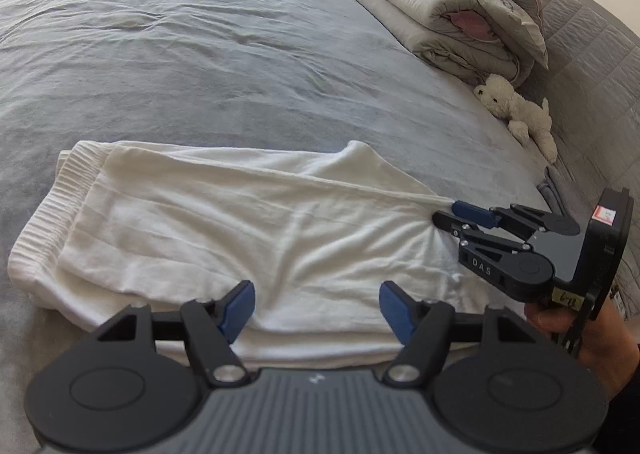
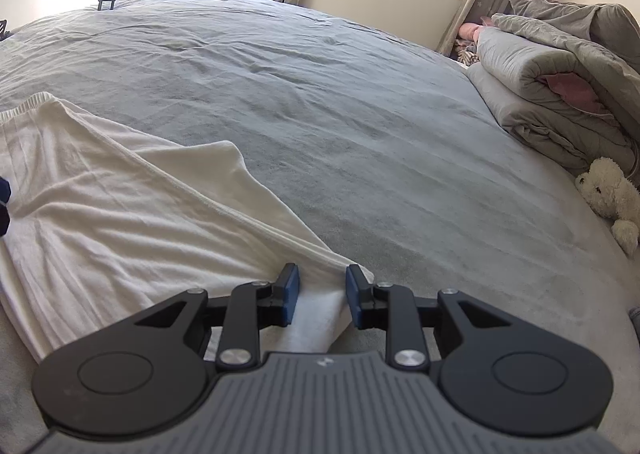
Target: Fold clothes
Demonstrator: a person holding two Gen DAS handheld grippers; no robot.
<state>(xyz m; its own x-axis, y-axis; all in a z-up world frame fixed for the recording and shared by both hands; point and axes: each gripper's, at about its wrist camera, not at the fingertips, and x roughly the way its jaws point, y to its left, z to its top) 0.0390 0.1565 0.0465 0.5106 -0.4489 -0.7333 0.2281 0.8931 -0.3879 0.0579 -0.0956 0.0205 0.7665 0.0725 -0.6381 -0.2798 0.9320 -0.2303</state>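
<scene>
White pants (image 1: pixel 240 222) lie lengthwise across the bed's (image 1: pixel 200 54) near edge.
Right gripper (image 2: pixel 322 294) sits at one end with fingers loosely around the cloth, not pinching; left gripper (image 1: pixel 316 304) hangs open mid-length.

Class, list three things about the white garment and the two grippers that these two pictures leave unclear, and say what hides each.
- White garment, left wrist view: near edge hidden behind the left gripper.
- Right gripper, right wrist view: cloth lies between its pads; whether they press it is unclear.
- Small label, left wrist view: too small to read.
</scene>
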